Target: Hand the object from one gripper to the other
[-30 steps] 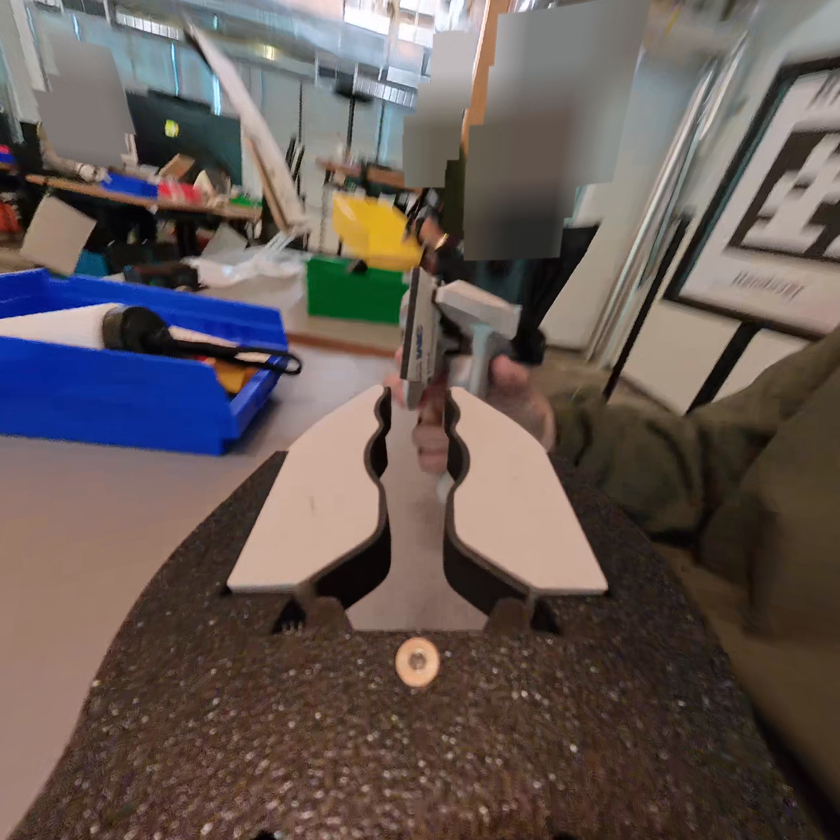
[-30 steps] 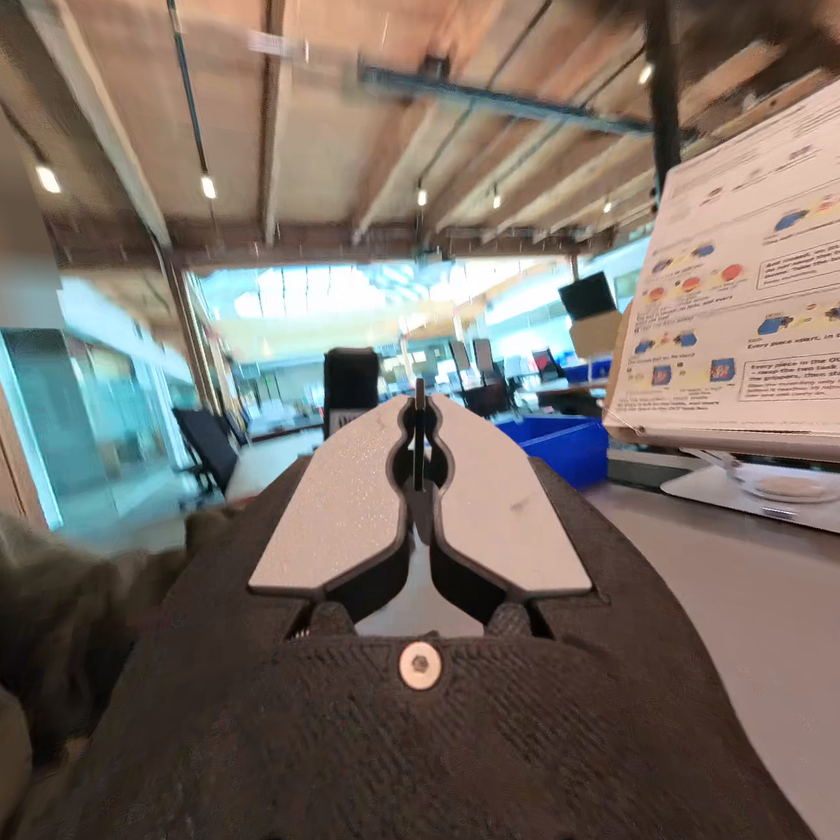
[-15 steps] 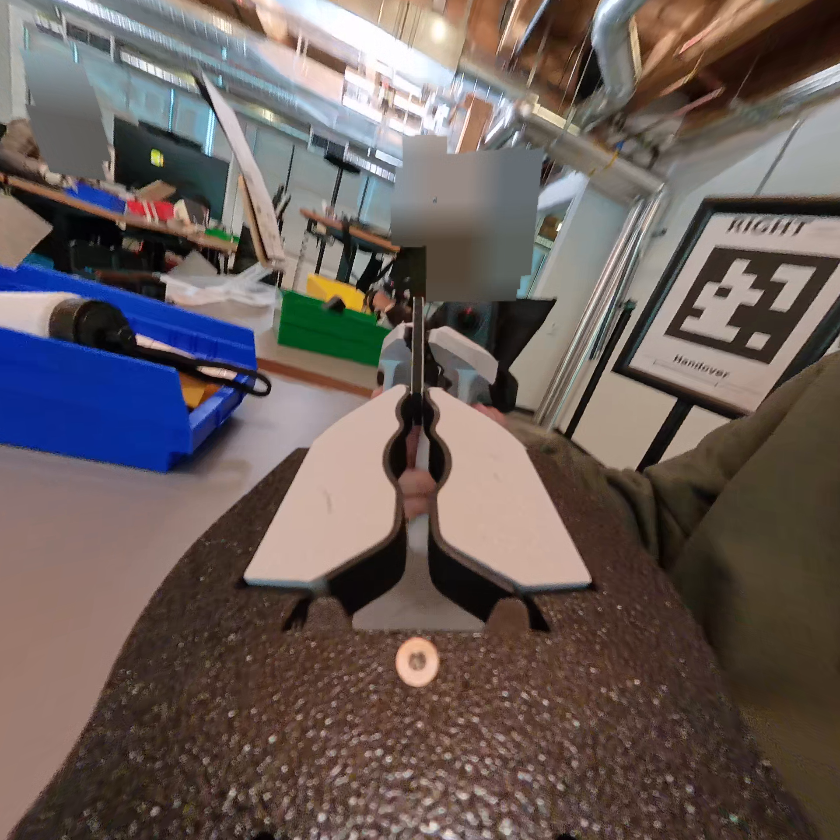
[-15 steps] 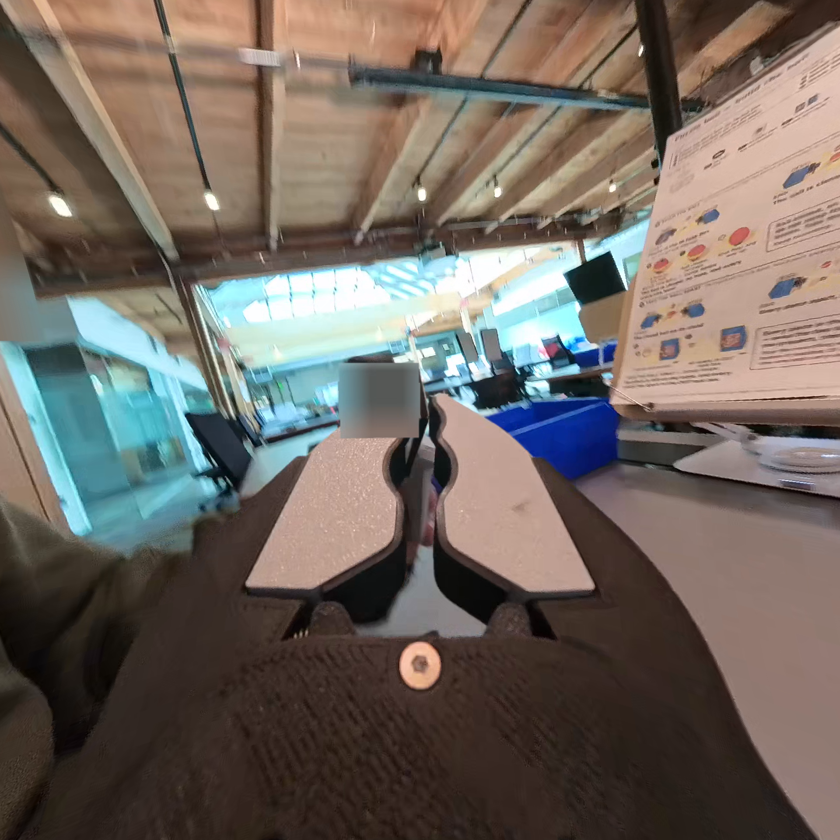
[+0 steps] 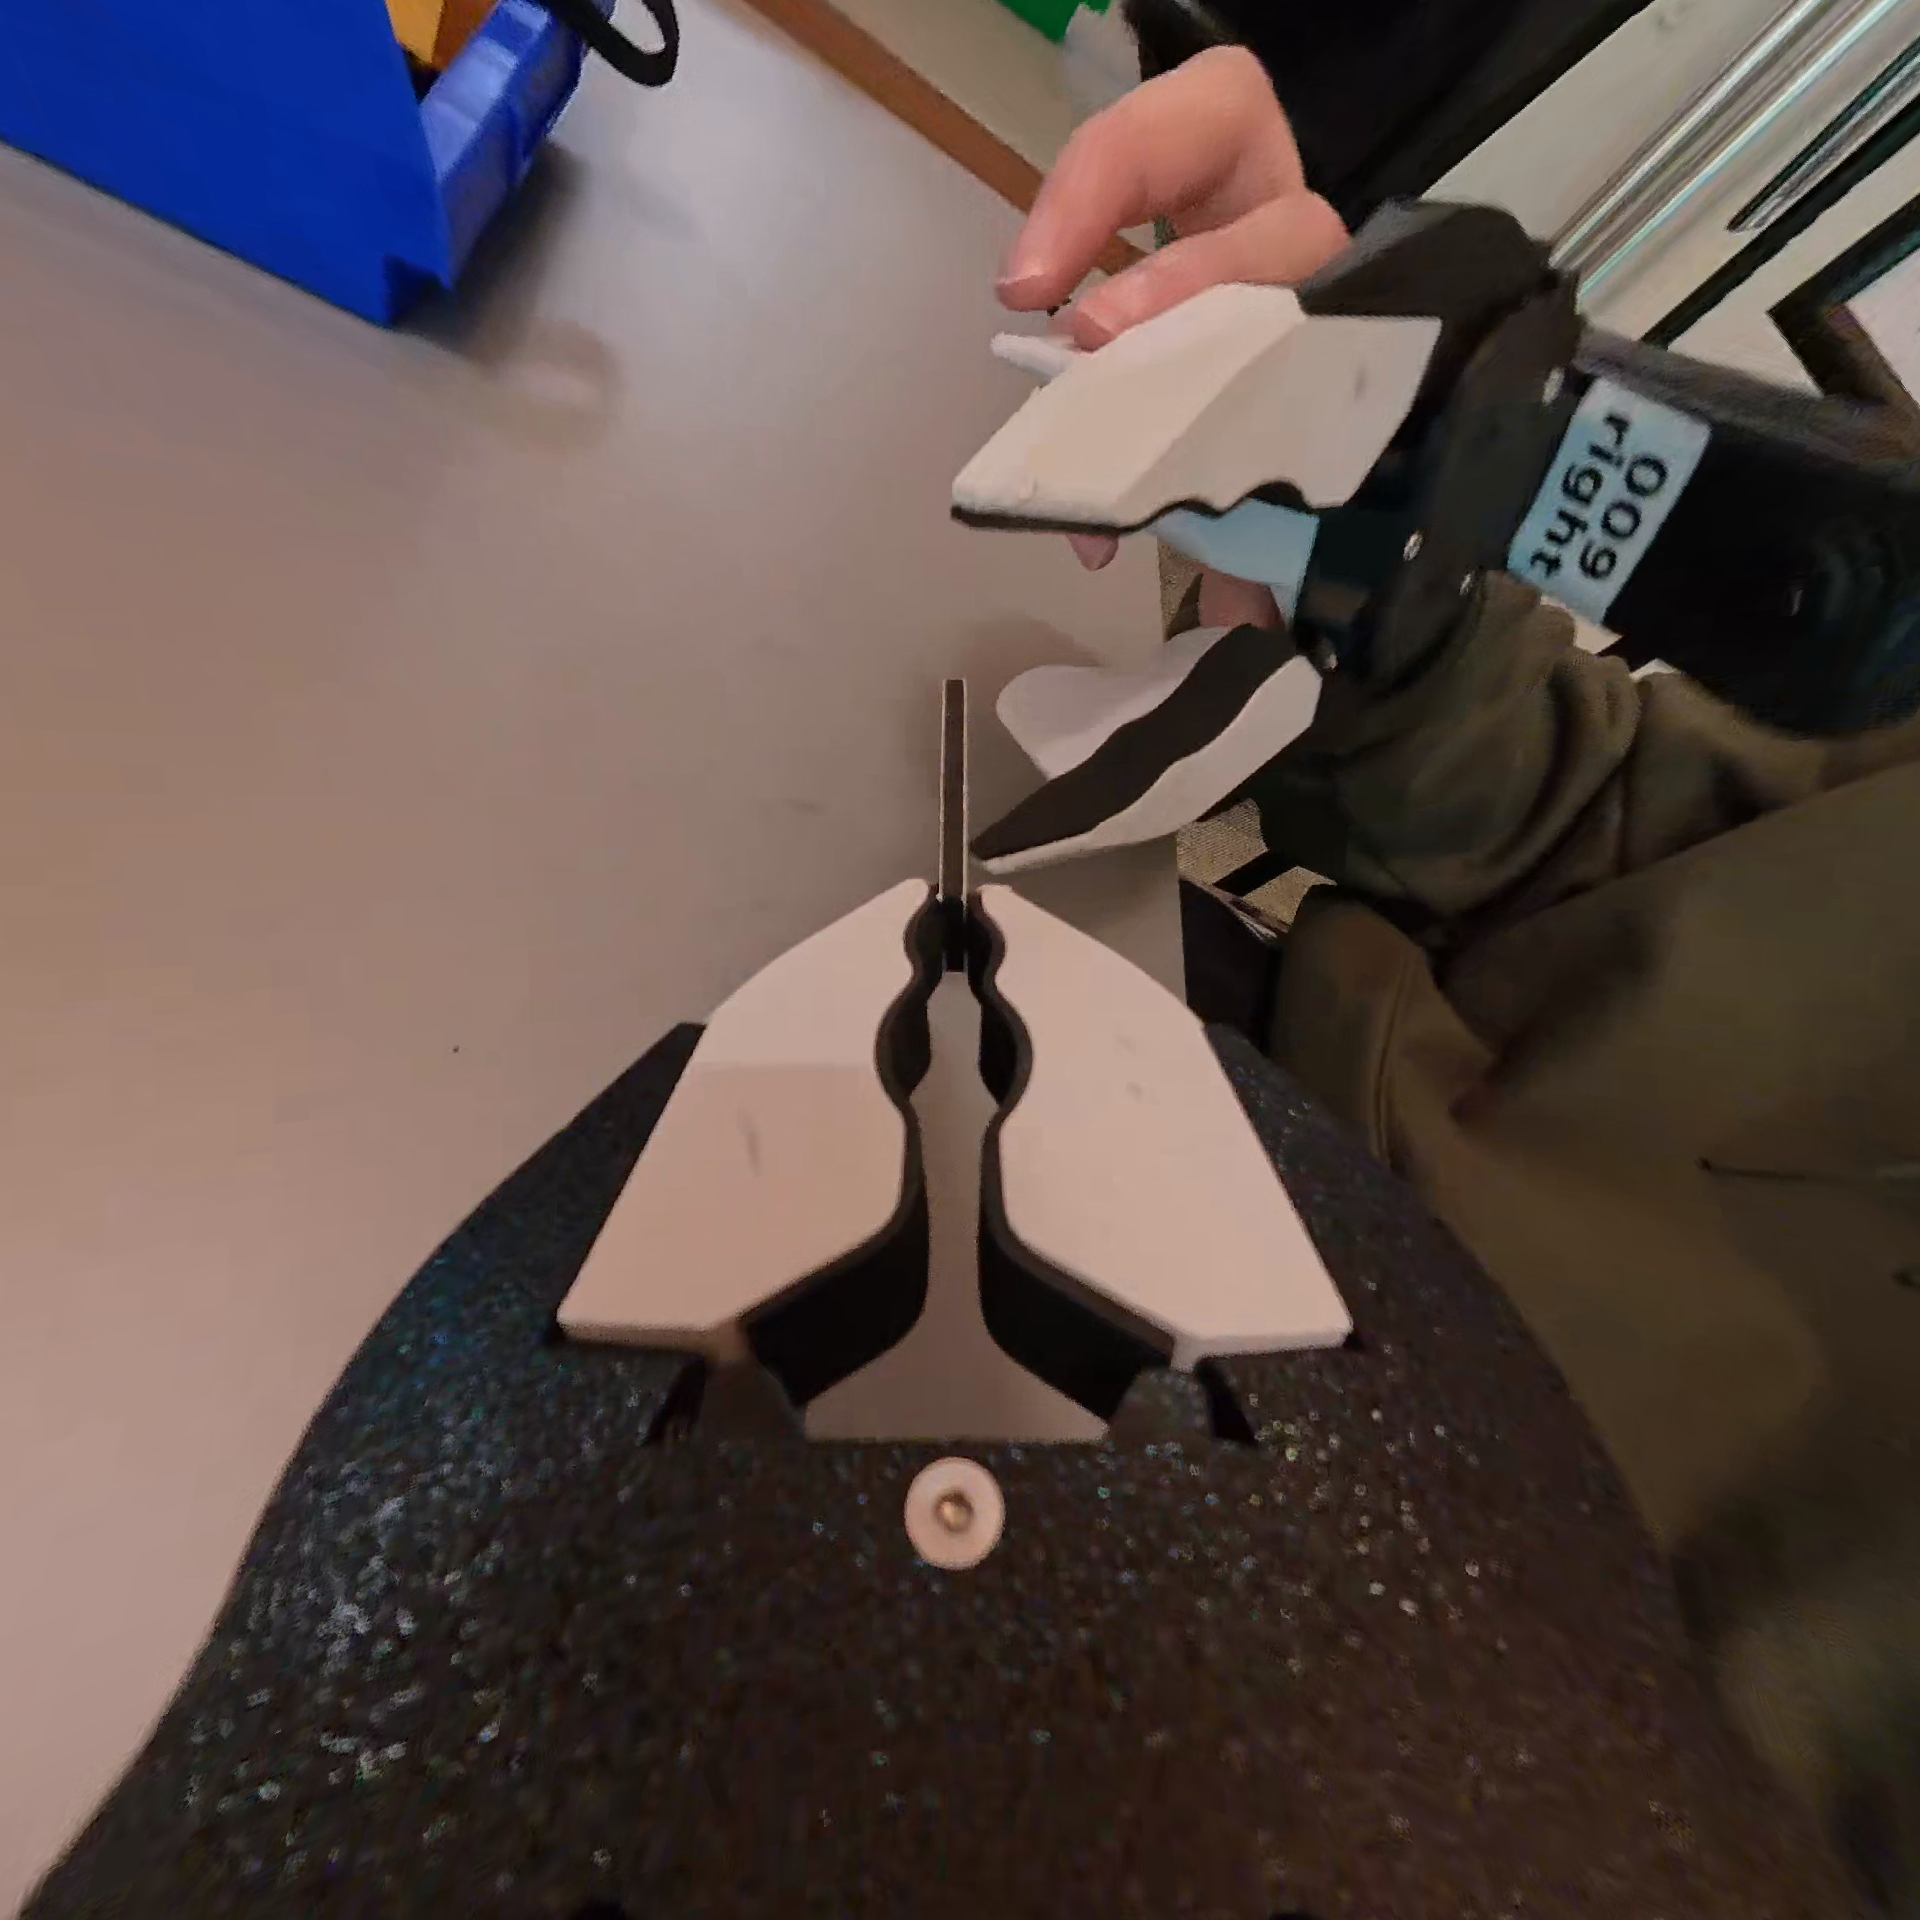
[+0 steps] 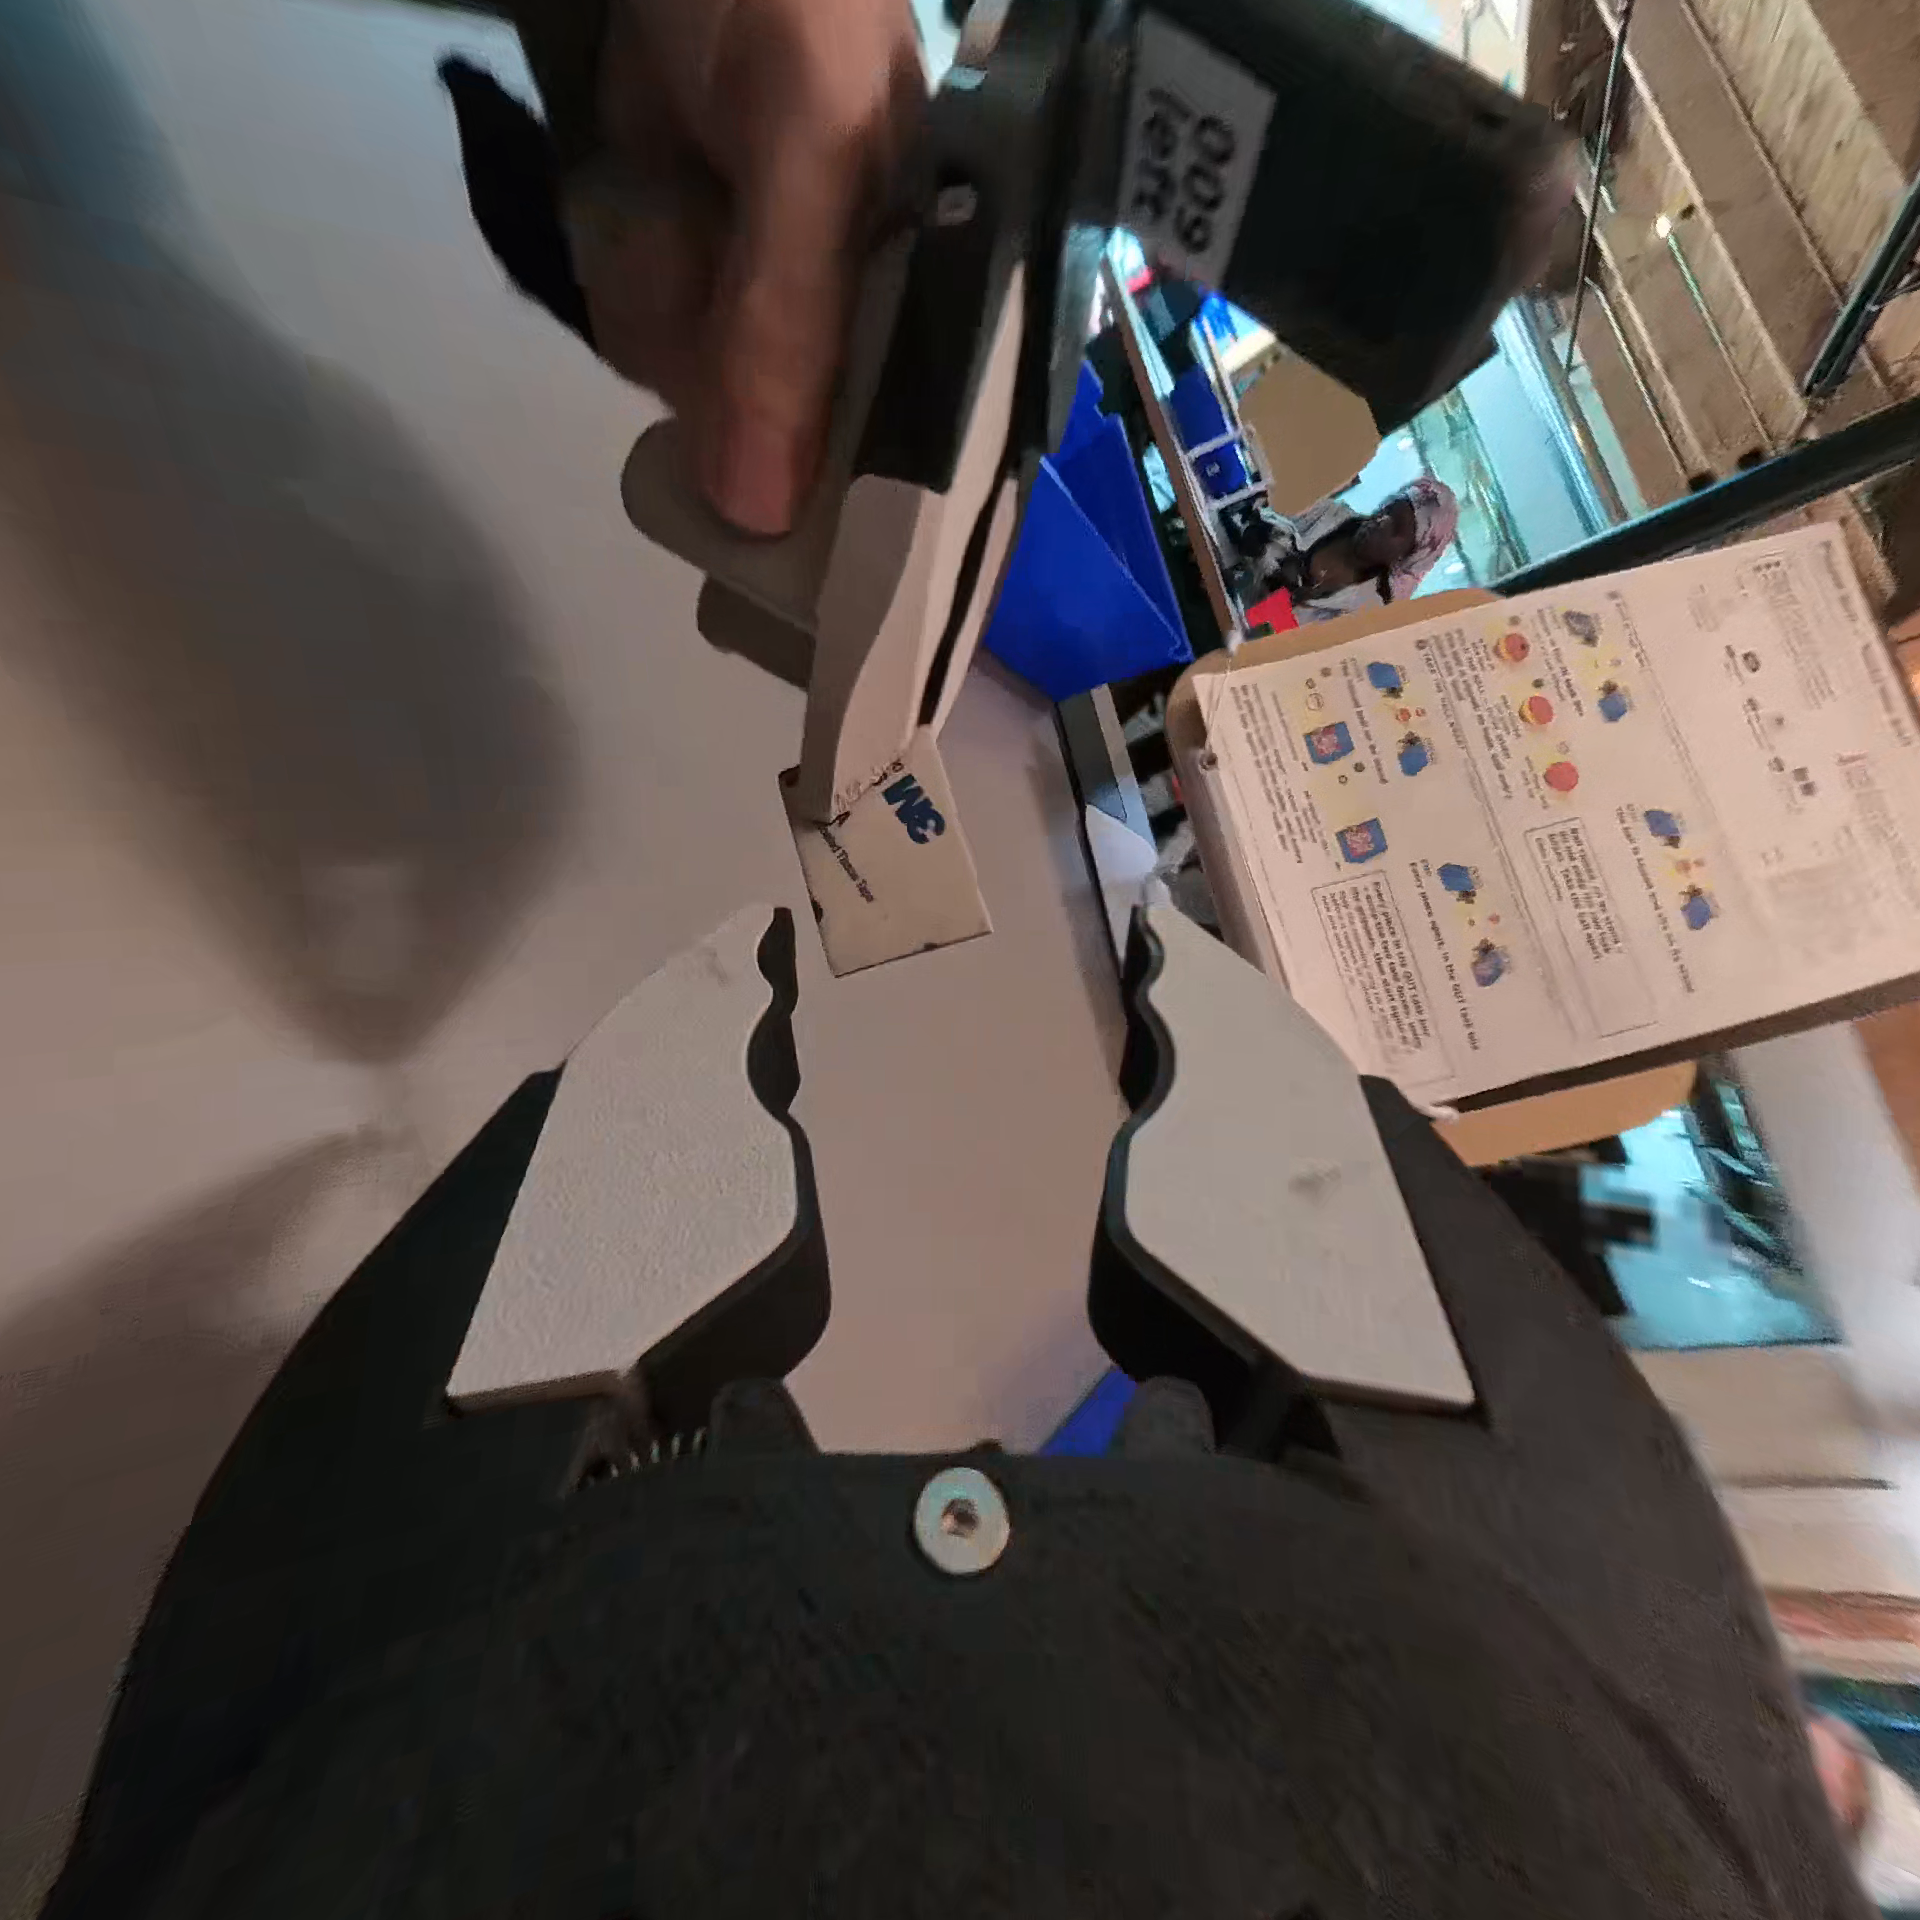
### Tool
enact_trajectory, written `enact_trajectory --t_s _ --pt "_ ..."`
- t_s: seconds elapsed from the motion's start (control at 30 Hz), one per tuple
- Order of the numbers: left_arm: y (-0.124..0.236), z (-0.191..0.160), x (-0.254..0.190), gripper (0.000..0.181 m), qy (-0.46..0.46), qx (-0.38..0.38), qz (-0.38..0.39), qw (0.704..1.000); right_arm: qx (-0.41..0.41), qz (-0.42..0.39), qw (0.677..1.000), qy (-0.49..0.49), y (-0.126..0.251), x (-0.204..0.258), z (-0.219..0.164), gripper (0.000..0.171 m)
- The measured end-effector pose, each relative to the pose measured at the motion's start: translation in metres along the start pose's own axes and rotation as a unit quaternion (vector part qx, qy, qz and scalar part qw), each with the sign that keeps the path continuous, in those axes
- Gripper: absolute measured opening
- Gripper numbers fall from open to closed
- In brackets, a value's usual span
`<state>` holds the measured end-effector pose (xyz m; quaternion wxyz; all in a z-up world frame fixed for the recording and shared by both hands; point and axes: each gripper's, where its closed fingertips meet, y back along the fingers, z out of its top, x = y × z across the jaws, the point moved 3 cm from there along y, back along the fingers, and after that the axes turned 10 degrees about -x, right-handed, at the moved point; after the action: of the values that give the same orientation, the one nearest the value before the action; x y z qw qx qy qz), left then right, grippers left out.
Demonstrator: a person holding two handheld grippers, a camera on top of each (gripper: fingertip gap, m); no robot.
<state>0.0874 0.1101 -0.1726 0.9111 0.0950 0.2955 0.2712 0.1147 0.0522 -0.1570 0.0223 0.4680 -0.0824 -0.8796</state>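
The object is a thin white card with a blue logo (image 6: 899, 878). It shows edge-on as a dark sliver in the left wrist view (image 5: 953, 790). My left gripper (image 5: 954, 906) is shut on its lower end and holds it above the grey table (image 5: 416, 727). In the right wrist view the left gripper (image 6: 868, 774) reaches down from the top with the card hanging from its tips. My right gripper (image 6: 956, 925) is open and empty, its fingertips just short of the card. It also shows in the left wrist view (image 5: 977, 681), jaws wide apart, beside the card.
A blue bin (image 5: 260, 135) stands at the table's far left. A printed instruction sheet on a stand (image 6: 1558, 810) and more blue bins (image 6: 1081, 582) lie beyond the grippers. The person's hand (image 5: 1153, 197) and olive sleeve (image 5: 1558, 1039) fill the right side. Both grippers' tips are close together, under 4 cm apart.
The card was in my right gripper; my left gripper closed on it, the right gripper opened and let go. Both grippers have tilted down toward the table.
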Motion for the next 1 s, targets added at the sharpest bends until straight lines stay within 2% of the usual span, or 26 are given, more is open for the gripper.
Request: enact_trajectory --t_s 0.17,0.43,0.6,0.67,0.77,0.87,1.0 --pt "-0.004 0.001 0.004 0.004 0.023 -0.008 0.019 1.0 0.048 0.0 0.995 0.082 -0.014 0.013 -0.009 0.052" --pt "-0.008 0.001 0.013 0.004 0.033 -0.018 0.047 0.998 0.058 -0.03 0.993 0.101 -0.023 0.015 -0.011 0.032" --pt "-0.01 0.006 0.015 0.007 -0.001 -0.032 0.07 0.997 0.054 -0.048 0.997 0.036 -0.022 0.01 -0.016 0.031" --pt "-0.008 0.015 0.02 0.031 -0.017 -0.062 0.097 0.993 0.061 -0.078 0.995 0.012 -0.019 0.001 -0.021 0.031" --pt "0.003 0.031 0.027 0.045 -0.038 -0.127 0.129 0.983 0.105 -0.133 0.985 -0.012 -0.004 -0.021 -0.037 0.031" --pt "0.016 0.042 0.042 0.047 -0.049 -0.2 0.158 0.966 0.165 -0.195 0.965 -0.064 0.025 -0.053 -0.062 0.031" --pt "0.022 0.03 0.072 0.05 -0.067 -0.19 0.203 0.958 0.219 -0.257 0.919 -0.202 0.068 -0.096 -0.106 0.032"
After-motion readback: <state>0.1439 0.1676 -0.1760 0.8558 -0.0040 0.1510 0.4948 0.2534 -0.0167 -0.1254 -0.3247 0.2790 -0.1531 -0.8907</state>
